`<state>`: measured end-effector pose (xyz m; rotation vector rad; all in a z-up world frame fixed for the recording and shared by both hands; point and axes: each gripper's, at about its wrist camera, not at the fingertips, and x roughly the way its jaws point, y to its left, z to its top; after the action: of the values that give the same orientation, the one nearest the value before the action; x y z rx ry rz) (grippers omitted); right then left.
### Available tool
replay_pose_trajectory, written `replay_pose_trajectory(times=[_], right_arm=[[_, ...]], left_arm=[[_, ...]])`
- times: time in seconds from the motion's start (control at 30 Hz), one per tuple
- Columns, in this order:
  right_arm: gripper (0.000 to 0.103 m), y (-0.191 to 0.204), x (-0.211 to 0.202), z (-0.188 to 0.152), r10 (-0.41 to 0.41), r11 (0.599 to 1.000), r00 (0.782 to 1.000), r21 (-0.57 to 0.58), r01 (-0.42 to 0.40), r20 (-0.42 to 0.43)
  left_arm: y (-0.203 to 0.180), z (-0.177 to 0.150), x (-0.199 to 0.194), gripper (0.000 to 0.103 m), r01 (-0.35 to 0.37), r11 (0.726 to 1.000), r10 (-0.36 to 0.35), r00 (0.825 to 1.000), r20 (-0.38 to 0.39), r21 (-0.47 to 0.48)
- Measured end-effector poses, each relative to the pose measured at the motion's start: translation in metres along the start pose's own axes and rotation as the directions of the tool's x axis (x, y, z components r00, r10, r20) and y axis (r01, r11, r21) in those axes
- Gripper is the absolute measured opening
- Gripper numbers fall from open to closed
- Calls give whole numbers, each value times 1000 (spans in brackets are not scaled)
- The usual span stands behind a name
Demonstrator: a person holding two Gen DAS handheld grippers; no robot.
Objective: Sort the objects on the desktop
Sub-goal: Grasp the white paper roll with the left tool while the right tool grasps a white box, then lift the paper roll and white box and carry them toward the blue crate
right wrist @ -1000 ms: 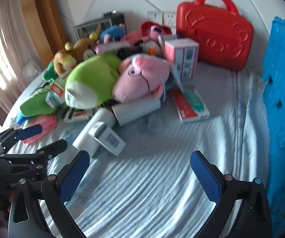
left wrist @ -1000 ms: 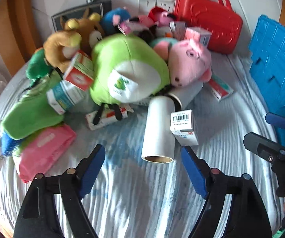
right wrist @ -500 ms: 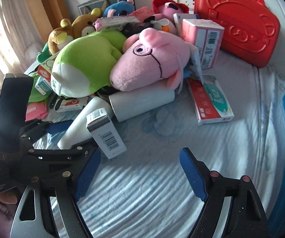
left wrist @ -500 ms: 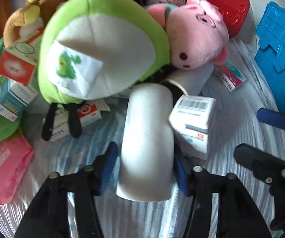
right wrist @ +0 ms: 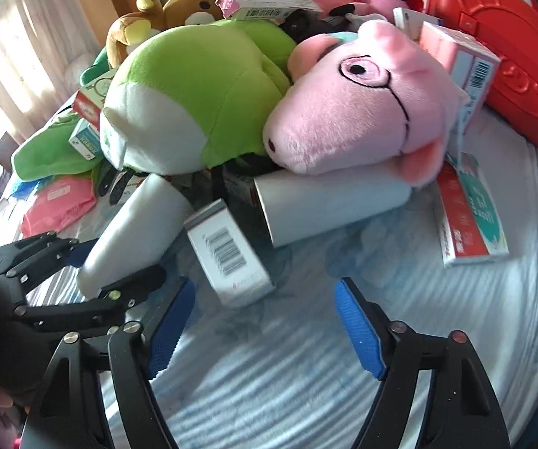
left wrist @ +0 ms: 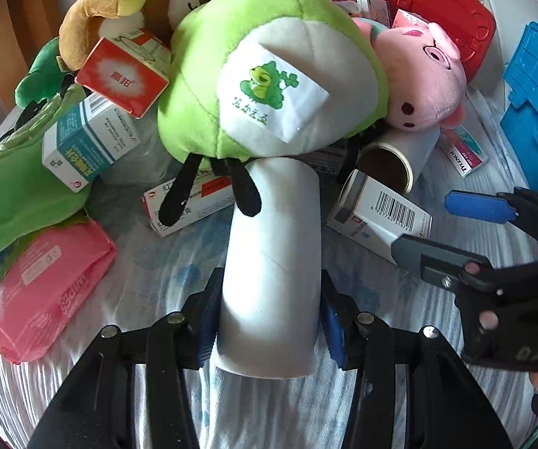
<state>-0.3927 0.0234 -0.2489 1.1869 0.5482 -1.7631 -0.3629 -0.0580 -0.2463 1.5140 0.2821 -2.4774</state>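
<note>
Jaws clamp white roll (left wrist: pixel 272 262), right jaws closing around nothing, barcode box (right wrist: pixel 227 252) ahead

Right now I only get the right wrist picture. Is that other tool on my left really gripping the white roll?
Observer: Yes. In the left wrist view, the left gripper has its jaws shut on both sides of the white roll, near its closest end.
Operator: Could it lift straight out?
Observer: Probably not cleanly. Its far end is tucked under the green frog plush, whose black legs drape over it.
Operator: And the second roll, under the pink pig plush?
Observer: The second roll has an open end that shows a brown cardboard core.
</note>
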Motion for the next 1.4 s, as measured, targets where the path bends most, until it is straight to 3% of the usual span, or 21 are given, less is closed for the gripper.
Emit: replay_pose_trajectory(times=[0.27,0.5,0.73,0.97,1.2,1.4], right_arm=[[67,4,18,16,12,1000,999,-25,-12,-30],[29,14,26,20,16,998,999,-55,-19,-47],[29,10,-2,6,1,1000,1000,-5,-1,2],[29,11,-62,-16,-20,1000,993,26,17,118],[29,23,-125,-39,-59,998,968,38,51,244],[29,28,-188,-50,-137,990,920,78,116,367]], left_arm=[[-8,5,5,46,-30,999,30,1000,3,35],[-8,-1,0,45,-6,1000,6,1000,8,23],[-6,-9,-30,45,-8,1000,6,998,62,22],[-19,-16,-79,45,6,999,-13,987,162,41],[-27,-23,-146,45,21,995,-49,955,292,97],[-62,-20,-189,45,21,987,-82,919,386,159]])
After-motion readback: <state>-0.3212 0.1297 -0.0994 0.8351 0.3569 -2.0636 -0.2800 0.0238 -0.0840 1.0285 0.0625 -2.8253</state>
